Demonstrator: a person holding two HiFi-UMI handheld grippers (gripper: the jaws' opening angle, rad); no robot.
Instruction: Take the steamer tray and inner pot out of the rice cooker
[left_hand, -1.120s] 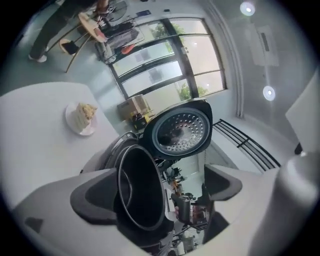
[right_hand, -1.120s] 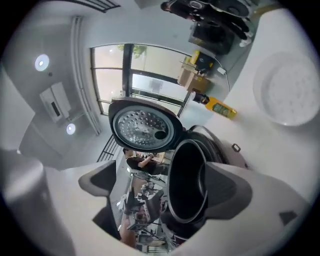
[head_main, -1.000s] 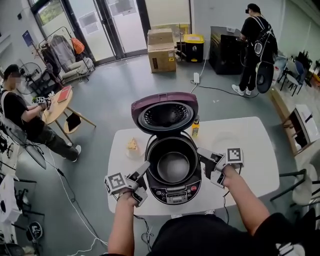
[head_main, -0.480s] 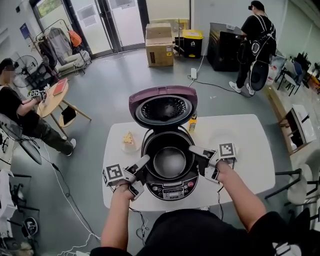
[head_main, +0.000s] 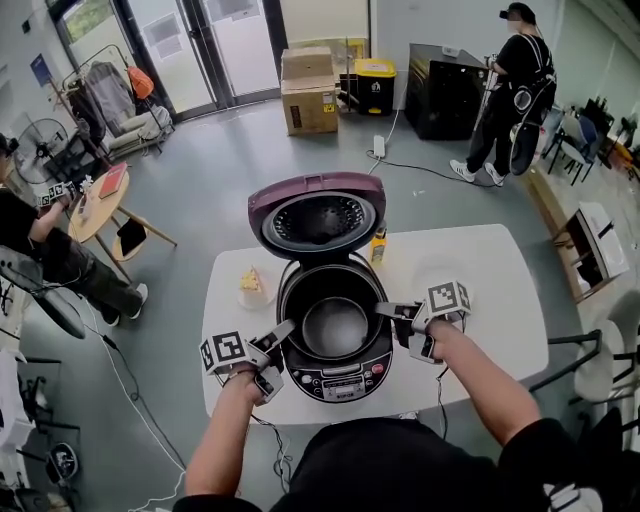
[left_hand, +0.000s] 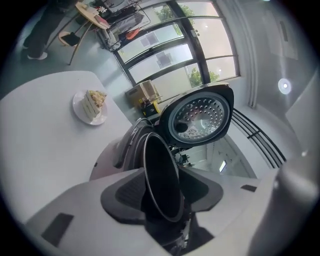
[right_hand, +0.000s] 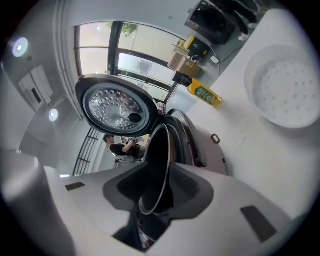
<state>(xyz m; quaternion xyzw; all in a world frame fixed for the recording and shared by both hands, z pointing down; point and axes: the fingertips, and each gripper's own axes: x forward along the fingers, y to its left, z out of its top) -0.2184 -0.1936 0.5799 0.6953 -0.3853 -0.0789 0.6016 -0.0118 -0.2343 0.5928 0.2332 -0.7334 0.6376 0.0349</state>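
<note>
The rice cooker (head_main: 340, 378) stands open on the white table (head_main: 500, 335), its lid (head_main: 320, 218) tipped back. The dark inner pot (head_main: 335, 325) sits inside. My left gripper (head_main: 285, 333) is at the pot's left rim and my right gripper (head_main: 385, 310) at its right rim. In the left gripper view the pot's thin rim (left_hand: 161, 170) runs between the closing jaws of the left gripper (left_hand: 162, 200), pads on both sides. The right gripper (right_hand: 155, 192) closes the same way on the rim (right_hand: 159, 160). A white perforated steamer tray (right_hand: 287, 90) lies on the table to the right.
A plate with a cake slice (head_main: 250, 285) sits left of the cooker, and a yellow bottle (head_main: 378, 243) stands behind it by the lid. People stand and sit farther off in the room. Cardboard boxes (head_main: 308, 92) are by the glass doors.
Both grippers dropped from beside the cooker onto the inner pot's rim. Their jaws narrowed from wide open to a grip on the rim.
</note>
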